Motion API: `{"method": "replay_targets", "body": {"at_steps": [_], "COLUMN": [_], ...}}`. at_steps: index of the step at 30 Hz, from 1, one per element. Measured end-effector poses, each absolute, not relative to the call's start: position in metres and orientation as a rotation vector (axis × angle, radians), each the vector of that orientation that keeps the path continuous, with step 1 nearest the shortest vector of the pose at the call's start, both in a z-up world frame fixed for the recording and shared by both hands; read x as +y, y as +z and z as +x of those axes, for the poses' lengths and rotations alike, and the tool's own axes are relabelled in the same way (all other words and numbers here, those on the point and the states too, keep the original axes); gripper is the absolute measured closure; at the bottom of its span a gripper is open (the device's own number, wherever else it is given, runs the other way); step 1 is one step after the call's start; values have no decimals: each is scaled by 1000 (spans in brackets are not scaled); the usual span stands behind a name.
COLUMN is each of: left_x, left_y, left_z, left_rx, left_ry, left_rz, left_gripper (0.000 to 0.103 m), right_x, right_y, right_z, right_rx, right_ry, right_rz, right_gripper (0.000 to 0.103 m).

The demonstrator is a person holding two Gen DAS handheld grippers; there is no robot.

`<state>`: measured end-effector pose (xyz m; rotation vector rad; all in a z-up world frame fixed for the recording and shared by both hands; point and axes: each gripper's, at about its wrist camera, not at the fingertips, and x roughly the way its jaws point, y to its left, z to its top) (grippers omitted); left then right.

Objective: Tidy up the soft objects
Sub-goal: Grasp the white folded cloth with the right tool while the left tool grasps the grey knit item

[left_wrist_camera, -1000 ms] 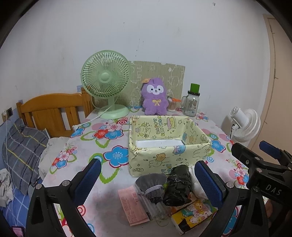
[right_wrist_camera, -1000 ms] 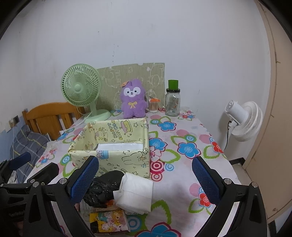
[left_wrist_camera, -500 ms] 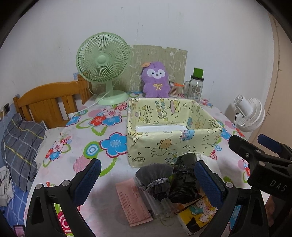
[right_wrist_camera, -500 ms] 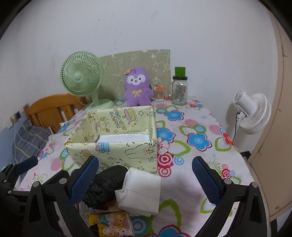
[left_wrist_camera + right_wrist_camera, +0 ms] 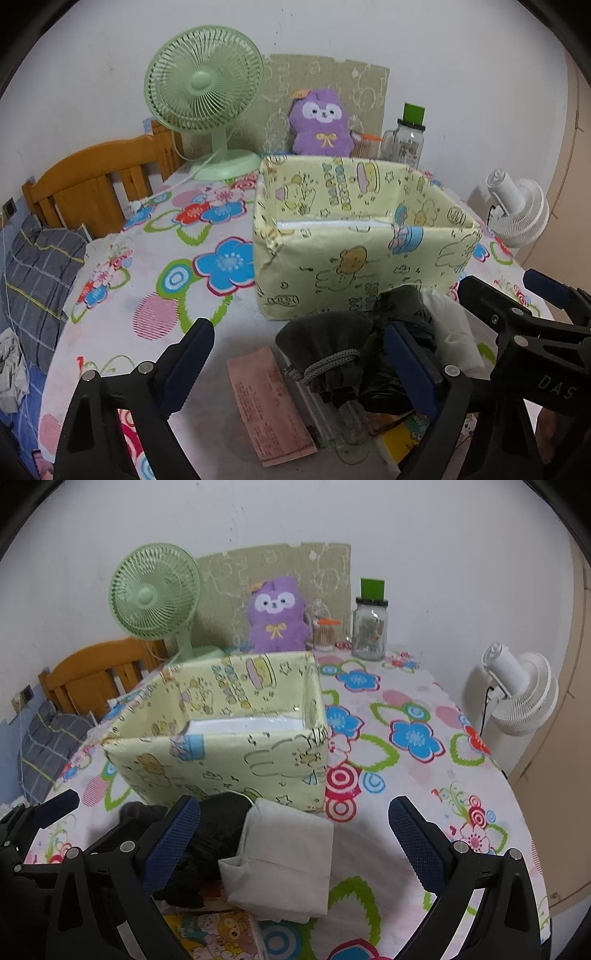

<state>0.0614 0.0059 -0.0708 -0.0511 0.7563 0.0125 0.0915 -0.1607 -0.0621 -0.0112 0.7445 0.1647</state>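
L gripper (image 5: pixel 299 363) closing, gray drawstring pouch (image 5: pixel 325 354) btwn pads, untouched. R gripper (image 5: pixel 295 834) wide open over white cloth bag (image 5: pixel 284 864). Paper-wrapped box (image 5: pixel 221 760) behind.

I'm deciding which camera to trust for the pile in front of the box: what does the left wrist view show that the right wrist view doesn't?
Only the left wrist view shows the pink paper slip and the grey drawstring pouch clearly, between the left tool's closing, not yet gripping fingers.

Only the right wrist view shows the whole white cloth bag, between the right tool's open fingers.

Both show the yellow box, black bag, purple plush and green fan.
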Motion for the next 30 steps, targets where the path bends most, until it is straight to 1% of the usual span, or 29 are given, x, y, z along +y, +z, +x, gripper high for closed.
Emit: {"method": "replay_targets", "body": {"at_steps": [4, 8, 14, 16, 18, 22, 24, 25, 28, 30], "left_x": [4, 2, 0, 0, -1, -3, -4, -4, -5, -5], "left_y": [-78, -86, -96, -98, -100, -105, -106, -106, -105, -106], "left_z": [68, 74, 79, 82, 84, 89, 91, 91, 91, 92], "left_rx": [785, 814, 847, 858, 866, 887, 891, 892, 887, 891], "left_ry": [9, 24, 40, 37, 33, 15, 2, -5, -17, -17], "left_rz": [-46, -30, -16, -17, -17, -23, -36, -39, -59, -57], "left_gripper": [11, 12, 16, 18, 24, 31, 39, 42, 43, 44], "right_x": [-161, -162, -162, -162, -162, -164, -165, -166, -162, -162], "right_y": [-71, -83, -98, -101, -105, -111, -113, -114, -119, -120], "right_z": [96, 103, 112, 115, 118, 122, 124, 125, 126, 125], "right_rx": [774, 817, 870, 881, 897, 918, 926, 930, 949, 950], "right_ry": [156, 157, 154, 153, 152, 148, 153, 156, 152, 154], "right_rz": [-11, 3, 21, 24, 31, 46, 62, 67, 45, 49], "right_gripper": [1, 6, 8, 9, 10, 11, 13, 16, 31, 33]}}
